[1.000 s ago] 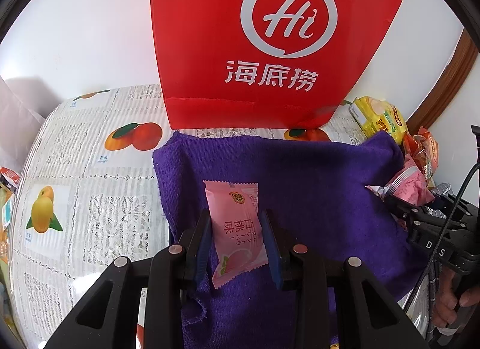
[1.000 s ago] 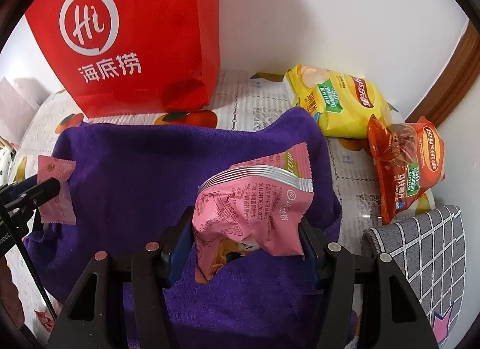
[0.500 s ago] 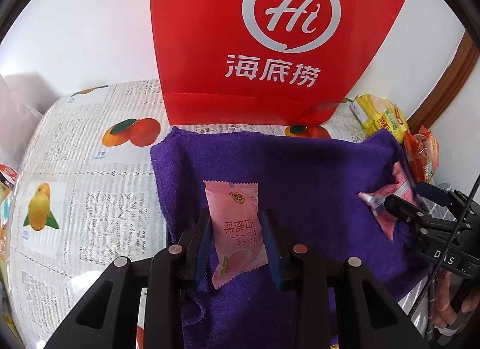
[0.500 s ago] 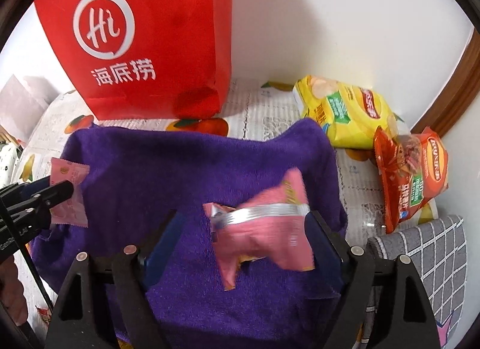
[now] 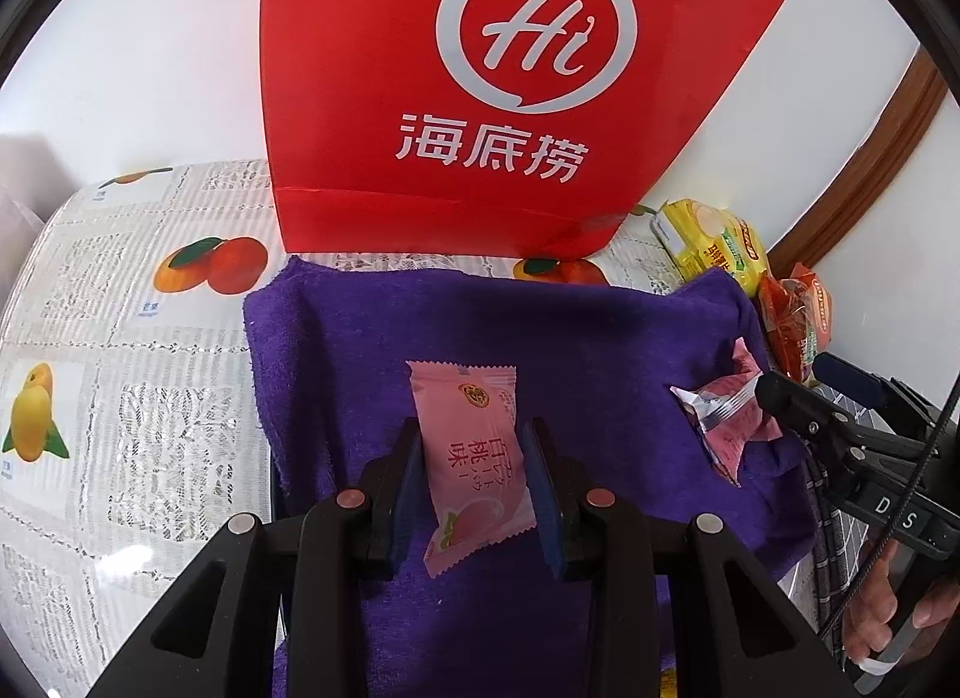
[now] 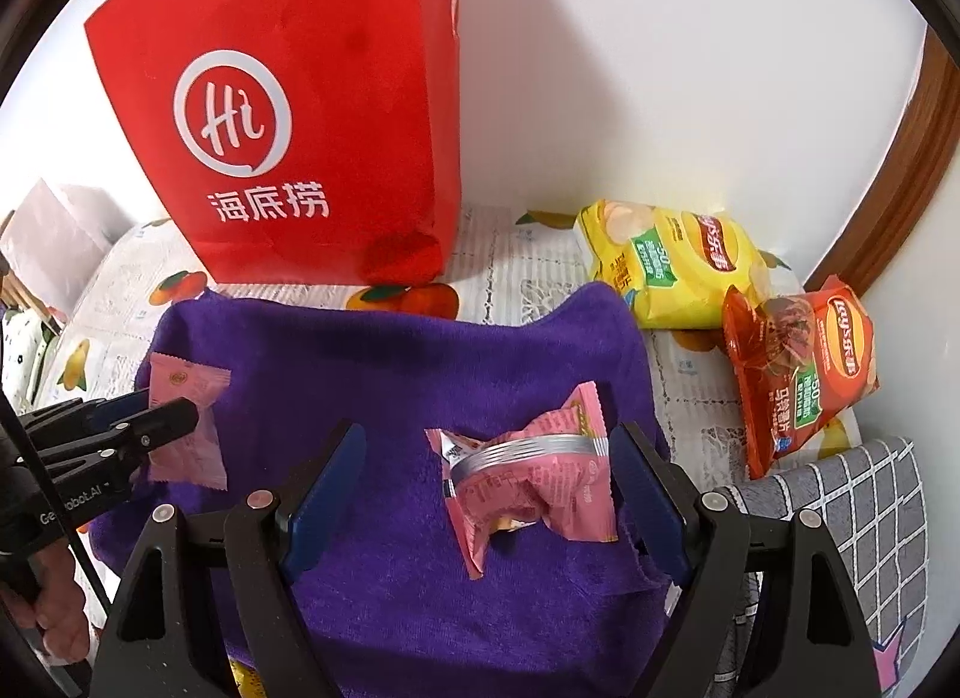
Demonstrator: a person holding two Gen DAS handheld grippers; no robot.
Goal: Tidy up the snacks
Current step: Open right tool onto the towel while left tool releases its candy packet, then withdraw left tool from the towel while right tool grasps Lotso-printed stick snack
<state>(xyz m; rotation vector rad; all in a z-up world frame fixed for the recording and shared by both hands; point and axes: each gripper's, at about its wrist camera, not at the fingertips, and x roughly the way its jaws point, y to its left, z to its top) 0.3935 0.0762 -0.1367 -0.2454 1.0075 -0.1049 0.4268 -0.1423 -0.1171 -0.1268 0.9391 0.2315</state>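
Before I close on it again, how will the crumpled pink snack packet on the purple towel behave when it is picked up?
The crumpled pink packet is probably light and floppy: its film is creased and bulging. The glossy wrapper may slip between the pads of the right hand-held gripper, which stand open on either side of it. It lies flat on the purple towel, so it should not roll.

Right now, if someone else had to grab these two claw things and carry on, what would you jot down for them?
Left gripper: shut on the flat pink peach snack, held over the purple towel.
Right gripper: open, pads clear of the crumpled pink snack packet, which lies on the towel between the fingers.
Elsewhere: yellow chip bag and orange chip bag lie on the tablecloth by the wall, off the towel; the red paper bag stands behind the towel.
Done: one pink packet set on the towel.
Left: probably place the peach snack, then deal with the two chip bags.
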